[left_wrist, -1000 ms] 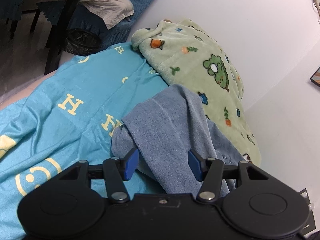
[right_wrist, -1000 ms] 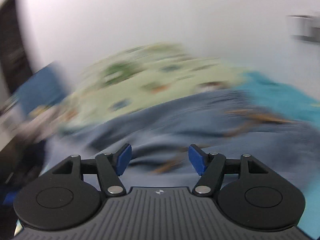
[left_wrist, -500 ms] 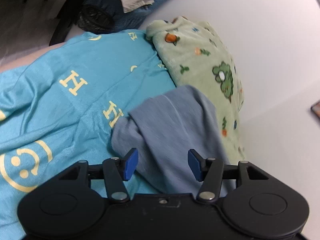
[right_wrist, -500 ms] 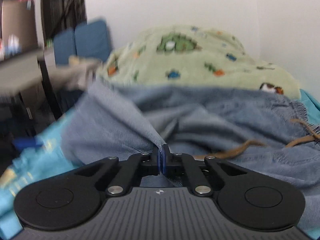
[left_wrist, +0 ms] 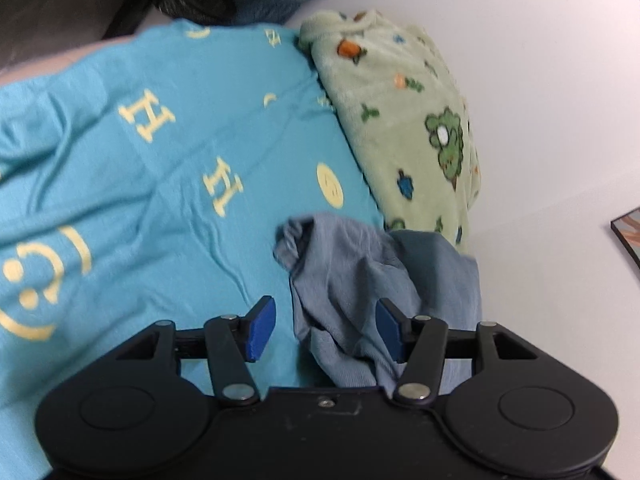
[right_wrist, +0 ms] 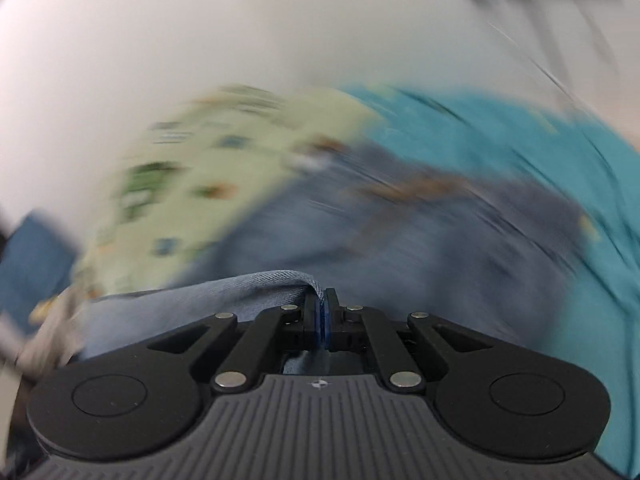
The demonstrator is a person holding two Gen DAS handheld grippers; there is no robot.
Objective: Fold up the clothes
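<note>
— Where do the grippers stand?
— The left gripper (left_wrist: 322, 328) hovers with jaws spread wide above the blue-grey garment (left_wrist: 360, 276), bunched on the turquoise bedsheet (left_wrist: 160, 184) beside a green fleece blanket (left_wrist: 404, 120). The right gripper (right_wrist: 322, 318) is clamped on a fold of that garment.
— What's unclear?
— The right wrist view is smeared; cloth beyond the pads (right_wrist: 331, 314) blurs.

Both grippers are basically the same build. The left gripper (left_wrist: 324, 330) has a smooth matte black body with two round raised discs at the sides, black linkage arms pinned with shiny silver rivets, one small screw in the middle, and blue pads (left_wrist: 260, 328). The right gripper (right_wrist: 322, 318) adds a ribbed grey top plate with a tiny crosshair mark.
</note>
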